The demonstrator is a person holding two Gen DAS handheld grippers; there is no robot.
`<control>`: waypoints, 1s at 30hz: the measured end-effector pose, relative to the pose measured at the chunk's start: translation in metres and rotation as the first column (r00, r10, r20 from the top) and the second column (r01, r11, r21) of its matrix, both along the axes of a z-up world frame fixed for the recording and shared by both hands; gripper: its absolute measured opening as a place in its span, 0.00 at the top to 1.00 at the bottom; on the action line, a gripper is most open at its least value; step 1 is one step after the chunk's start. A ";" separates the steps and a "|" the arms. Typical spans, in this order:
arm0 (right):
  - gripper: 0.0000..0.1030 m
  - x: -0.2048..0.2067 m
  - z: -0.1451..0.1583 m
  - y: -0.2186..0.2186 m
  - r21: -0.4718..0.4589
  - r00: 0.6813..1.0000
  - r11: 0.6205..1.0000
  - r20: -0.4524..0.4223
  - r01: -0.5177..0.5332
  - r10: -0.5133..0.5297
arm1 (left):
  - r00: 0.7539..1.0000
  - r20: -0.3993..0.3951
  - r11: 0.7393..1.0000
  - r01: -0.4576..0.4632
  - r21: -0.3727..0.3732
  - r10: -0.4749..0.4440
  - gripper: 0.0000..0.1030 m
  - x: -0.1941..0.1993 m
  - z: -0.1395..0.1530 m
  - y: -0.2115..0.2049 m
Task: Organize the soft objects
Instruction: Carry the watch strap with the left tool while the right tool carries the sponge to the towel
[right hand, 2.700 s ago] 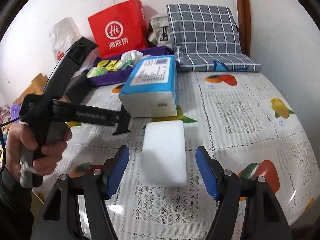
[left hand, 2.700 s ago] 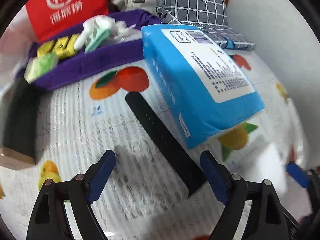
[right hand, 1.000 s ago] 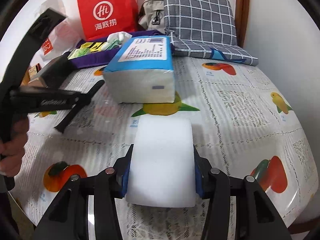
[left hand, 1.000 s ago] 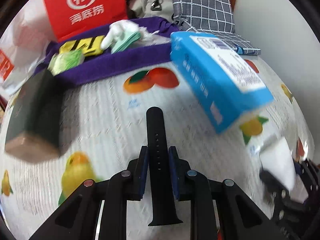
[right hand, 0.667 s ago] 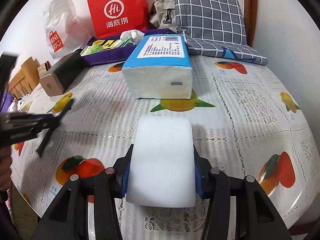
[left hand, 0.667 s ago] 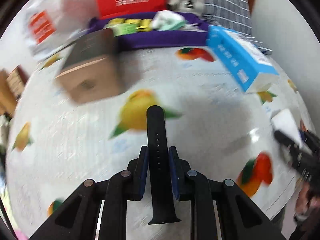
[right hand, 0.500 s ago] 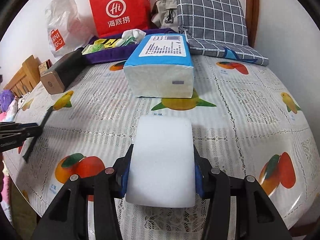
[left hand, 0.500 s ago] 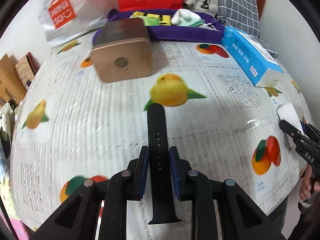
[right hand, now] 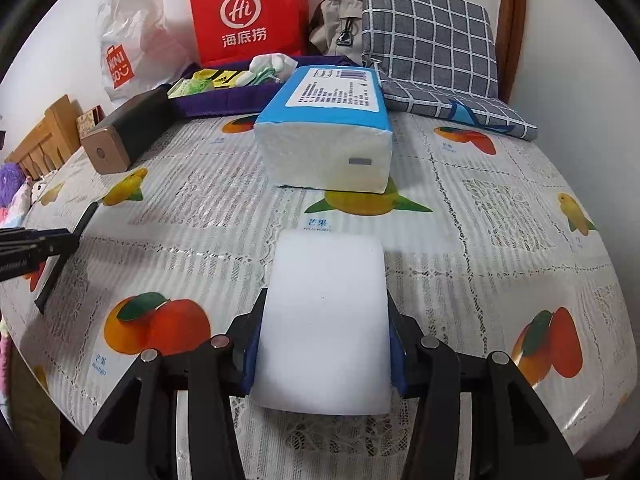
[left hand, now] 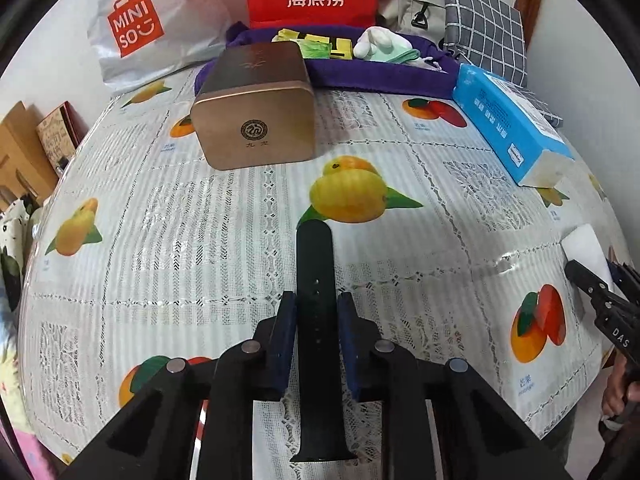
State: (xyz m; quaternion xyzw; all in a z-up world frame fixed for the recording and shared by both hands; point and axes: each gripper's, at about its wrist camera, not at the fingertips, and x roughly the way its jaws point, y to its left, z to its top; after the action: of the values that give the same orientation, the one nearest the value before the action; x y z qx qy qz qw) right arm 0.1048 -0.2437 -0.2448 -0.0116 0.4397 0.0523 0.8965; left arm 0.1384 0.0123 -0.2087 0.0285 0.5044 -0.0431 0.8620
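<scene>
Left gripper (left hand: 316, 334) clamped on black strap (left hand: 316, 280) — bronze box (left hand: 256, 120) now upper centre, was upper left. Right gripper (right hand: 324, 338) squeezing white sponge (right hand: 324, 312) — unchanged.

The near half of the desk (left hand: 224, 240) lies bare between the two tongs, giving easy passage. Farther back, the bronze box (left hand: 256, 120) and the blue tissue pack (right hand: 328, 128) stand apart with a gap between them. Behind them the purple tray (left hand: 360, 76) and red bag (right hand: 248, 16) close the rear edge.
</scene>
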 end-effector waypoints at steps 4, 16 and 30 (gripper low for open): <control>0.53 0.001 0.007 -0.002 0.034 1.000 0.999 -0.025 0.001 0.000 | 0.999 -0.025 0.999 -0.024 -0.034 0.024 0.81 0.001 0.003 0.005; 0.53 0.003 0.065 -0.008 0.036 0.999 0.999 0.052 -0.004 0.002 | 0.997 0.036 0.995 -0.058 -0.083 0.062 0.81 0.001 0.047 0.018; 0.53 0.029 0.106 -0.007 0.017 0.994 1.000 0.107 0.006 -0.008 | 0.990 0.129 0.996 -0.043 -0.073 0.052 0.81 0.026 0.097 0.021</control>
State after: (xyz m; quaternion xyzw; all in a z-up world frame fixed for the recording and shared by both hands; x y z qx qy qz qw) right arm 0.1336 -0.2506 -0.1386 -0.0054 0.3904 0.0522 0.9192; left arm 0.1646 0.0335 -0.1112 -0.0111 0.4456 -0.0383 0.8943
